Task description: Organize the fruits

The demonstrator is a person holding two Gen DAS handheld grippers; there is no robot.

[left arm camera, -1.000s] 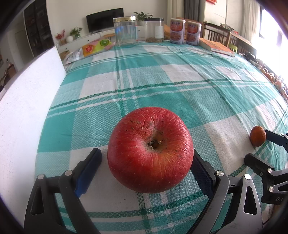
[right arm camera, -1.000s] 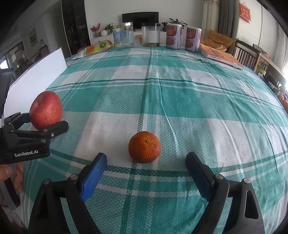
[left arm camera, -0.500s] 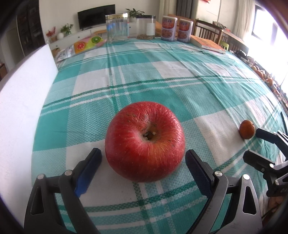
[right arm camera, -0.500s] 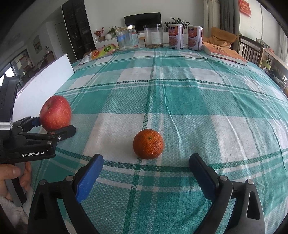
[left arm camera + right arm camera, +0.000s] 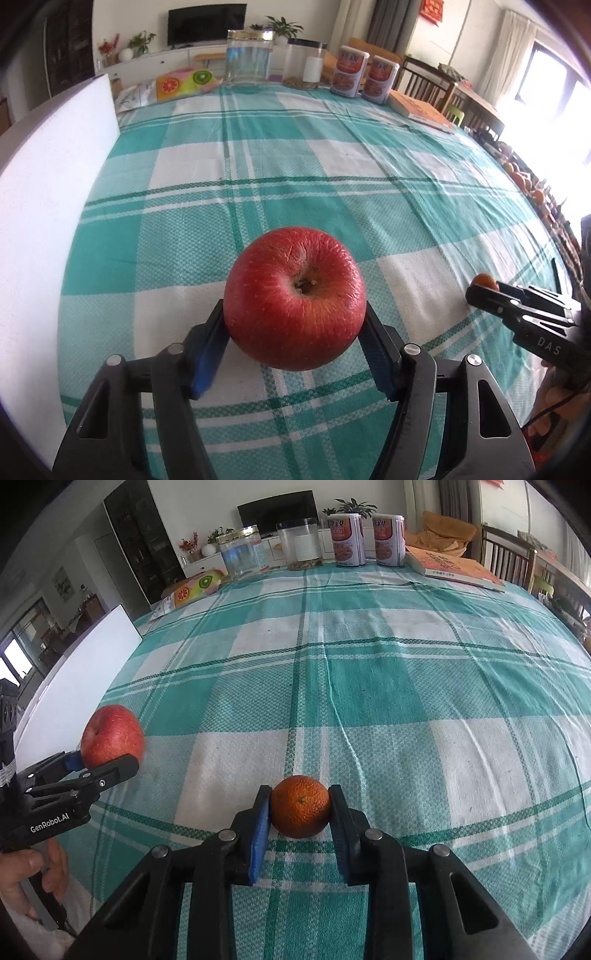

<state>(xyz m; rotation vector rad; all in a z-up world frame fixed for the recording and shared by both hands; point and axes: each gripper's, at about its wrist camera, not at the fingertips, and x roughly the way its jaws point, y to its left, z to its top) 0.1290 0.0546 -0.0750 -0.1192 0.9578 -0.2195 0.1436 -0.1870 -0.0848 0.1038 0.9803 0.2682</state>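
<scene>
Left gripper [image 5: 295,332] clamped on red apple [image 5: 294,297], stem side up, both blue pads pressed to its flanks; jaws have just been closing, with the apple between them. Apple sits at the near edge of the green-and-white checked tablecloth [image 5: 332,184], on a white square. Right gripper [image 5: 300,812] clenched on small orange [image 5: 301,806], pads tight against both sides; its jaws have just been closing too, orange between them, also over a white square near the front. The two fruits lie well apart, apple to the left of the orange. A hand [image 5: 29,875] grips the left tool's handle at lower left of the right wrist view. White board [image 5: 48,206] stands along the cloth's left edge. Far end of table: fruit-printed packet [image 5: 192,589], two clear jars [image 5: 250,59], two printed tins [image 5: 347,541], an orange book [image 5: 456,566]. Beyond: dark screen [image 5: 207,22], potted plants, wooden chairs.
</scene>
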